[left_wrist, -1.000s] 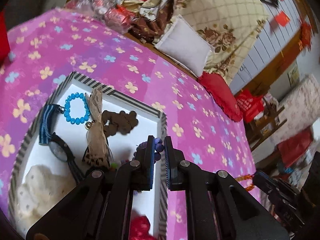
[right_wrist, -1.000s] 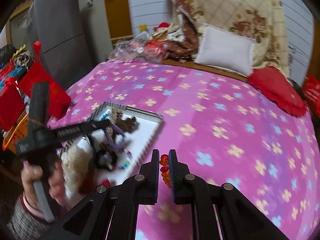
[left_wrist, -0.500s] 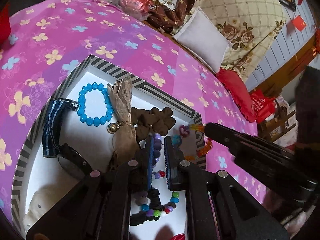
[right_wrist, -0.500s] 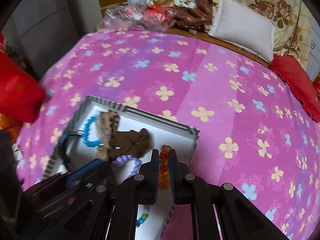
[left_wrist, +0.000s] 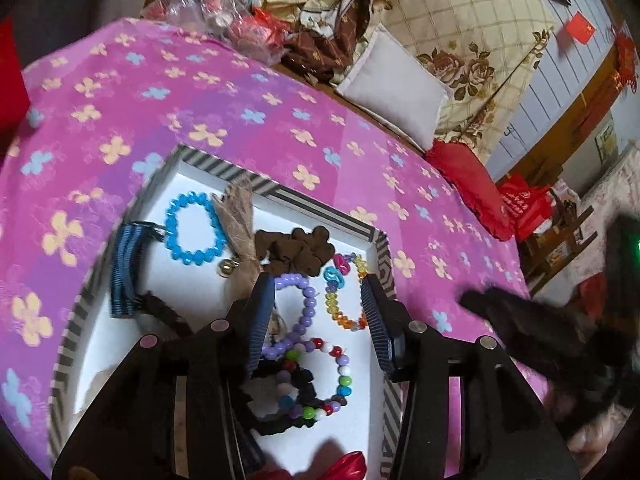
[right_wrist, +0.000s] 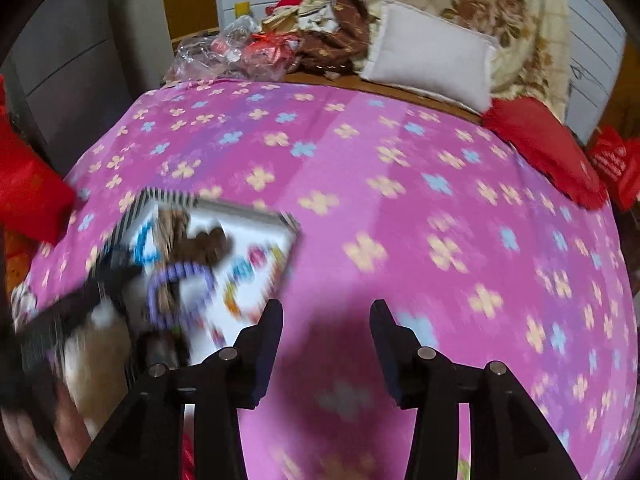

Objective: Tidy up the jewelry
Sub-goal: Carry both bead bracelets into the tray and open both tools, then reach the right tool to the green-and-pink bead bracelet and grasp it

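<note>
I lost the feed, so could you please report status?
Both claws opening, nothing between either: left claw, right claw. Purple bracelet and amber bracelet lie in the striped box. Nothing in the way.

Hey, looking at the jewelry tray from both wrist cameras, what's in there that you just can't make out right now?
- Left wrist view: the tray's near corners are hidden behind the opening left gripper.
- Left wrist view: a red item is cut off by the bottom edge.
- Left wrist view: the watch face is covered by the gripper's left finger.
- Right wrist view: motion blur smears the tray contents; the purple bracelet is only a streak.
</note>
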{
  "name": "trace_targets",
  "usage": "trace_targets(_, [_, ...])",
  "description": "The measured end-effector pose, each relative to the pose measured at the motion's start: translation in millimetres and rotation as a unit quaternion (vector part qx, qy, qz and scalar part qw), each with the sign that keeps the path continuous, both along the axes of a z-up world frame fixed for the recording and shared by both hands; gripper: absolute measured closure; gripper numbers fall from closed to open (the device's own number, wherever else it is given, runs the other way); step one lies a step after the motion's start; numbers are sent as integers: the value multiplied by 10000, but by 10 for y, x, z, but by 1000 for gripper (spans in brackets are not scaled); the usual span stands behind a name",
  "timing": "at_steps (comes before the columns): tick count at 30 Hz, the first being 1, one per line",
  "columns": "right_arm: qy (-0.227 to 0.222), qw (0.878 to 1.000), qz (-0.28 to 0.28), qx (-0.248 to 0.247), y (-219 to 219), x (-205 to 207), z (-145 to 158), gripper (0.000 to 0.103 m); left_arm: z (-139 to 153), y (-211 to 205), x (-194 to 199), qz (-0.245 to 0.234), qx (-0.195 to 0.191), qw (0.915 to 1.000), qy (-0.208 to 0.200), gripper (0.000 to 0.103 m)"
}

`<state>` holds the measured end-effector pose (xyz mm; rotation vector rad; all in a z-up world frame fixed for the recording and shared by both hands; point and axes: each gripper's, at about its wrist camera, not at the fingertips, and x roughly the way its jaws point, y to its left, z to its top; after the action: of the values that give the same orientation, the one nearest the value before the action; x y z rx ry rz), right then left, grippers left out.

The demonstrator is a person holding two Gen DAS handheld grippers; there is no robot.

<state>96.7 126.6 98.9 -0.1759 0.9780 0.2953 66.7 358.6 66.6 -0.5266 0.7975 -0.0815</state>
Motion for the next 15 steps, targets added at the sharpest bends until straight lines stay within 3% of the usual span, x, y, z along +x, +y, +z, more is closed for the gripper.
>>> trace_targets(4, [-30,9994,-351,-76,-677,-513,-69,60,27,-6,-106,227,377,9990,-23,58])
trace_targets(7, [53,9957,-923,-97,-1321,-906,-160,60,38,-118,-216,262,755,9968,-39,58])
trace_targets(12, [324,9829,-1791,292,-2235,-1447,-338,60,134,-519,-460,-212,995,9945,-251,58])
trace_targets(15, [348,9767,-2066,466,-2505,-1667,-409,60,211,-878,-685,-676,862,9935,-300,58])
